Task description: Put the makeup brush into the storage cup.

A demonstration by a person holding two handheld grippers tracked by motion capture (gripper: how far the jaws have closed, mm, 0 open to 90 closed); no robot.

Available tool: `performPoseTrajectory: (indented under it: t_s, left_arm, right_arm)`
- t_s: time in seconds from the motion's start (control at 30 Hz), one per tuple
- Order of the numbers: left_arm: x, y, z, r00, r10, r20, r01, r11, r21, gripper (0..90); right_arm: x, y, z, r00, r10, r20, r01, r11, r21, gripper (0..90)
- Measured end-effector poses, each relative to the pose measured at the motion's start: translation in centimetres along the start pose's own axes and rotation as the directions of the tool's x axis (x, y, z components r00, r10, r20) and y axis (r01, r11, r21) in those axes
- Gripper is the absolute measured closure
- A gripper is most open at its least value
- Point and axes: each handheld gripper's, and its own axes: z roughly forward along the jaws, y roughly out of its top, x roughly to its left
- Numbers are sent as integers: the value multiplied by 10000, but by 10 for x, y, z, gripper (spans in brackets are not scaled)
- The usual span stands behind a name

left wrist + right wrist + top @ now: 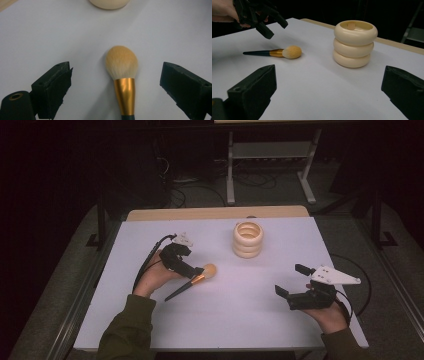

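Nearest the lens in the left gripper view, the left tool (115,87) stands with its two black jaws spread wide, one at either side of a makeup brush (122,77); neither pad touches it, so nothing is held. The brush lies flat on the white tabletop (50,32), its soft cream-and-orange bristle head pointing to twelve o'clock in that view, the gold ferrule below it, the dark handle running off at six o'clock.

My judgement is that the brush is light and easy to lift. The bristles are soft and would splay or slip under the pads, and the polished ferrule looks slippery. The slim, stiff handle just behind the ferrule seems the better place to grip, though it is thin and lies low on the tabletop, so the jaws must close nearly fully.

The right tool (329,92) is likewise wide open and empty, hovering apart at the near right of the tabletop.

The right gripper view shows the whole brush side-on, handle to head, with the left tool poised above its handle, and a cream holder of three stacked rings (354,43), open at the top, standing well to the brush's three o'clock. The high view gives the layout: brush (195,281) at nine o'clock of centre, holder (248,240) toward twelve o'clock, right tool (292,280) at four o'clock.
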Motion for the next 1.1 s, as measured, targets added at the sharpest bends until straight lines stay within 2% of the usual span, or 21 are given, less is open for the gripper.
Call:
performPoseTrajectory:
  t_s: [0.1, 0.23, 0.27, 0.47, 0.63, 0.73, 1.07, 1.1]
  left_arm:
    - [-1, 0, 2, 9999, 97, -31, -96, 9996, 275, 98]
    - [-3, 0, 5, 10000, 27, -22, -26, 9983, 587, 99]
    - [-3, 0, 5, 9999, 133, -20, -131, 9971, 755, 99]
    - [-4, -2, 9, 10000, 78, 15, -79, 9938, 1105, 100]
    - [-5, -2, 13, 9995, 313, 82, -322, 9866, 1601, 102]
    - [-6, -3, 16, 9996, 282, 75, -291, 9829, 1818, 103]
    - [-7, -4, 24, 9995, 301, 87, -312, 9748, 2208, 107]
    - [-7, -4, 24, 9994, 325, 116, -342, 9740, 2240, 151]
  right_arm:
    - [0, 0, 0, 10000, -9, -3, 9, 10000, 4, 0]
    - [0, 0, 0, 10000, -12, -3, 12, 10000, 9, 0]
    - [0, 0, 0, 10000, -16, -4, 16, 10000, 8, 0]
    - [0, 0, 0, 10000, -16, 6, 16, 10000, 25, 0]
    - [0, 0, 0, 10000, -22, -22, 22, 10000, 39, 0]
    - [0, 0, 0, 10000, 38, -21, -38, 10000, 75, 0]
    - [-1, 0, 0, 10000, -35, -12, 35, 10000, 39, 0]
    - [-1, 0, 0, 10000, -26, -6, 26, 10000, 34, 0]
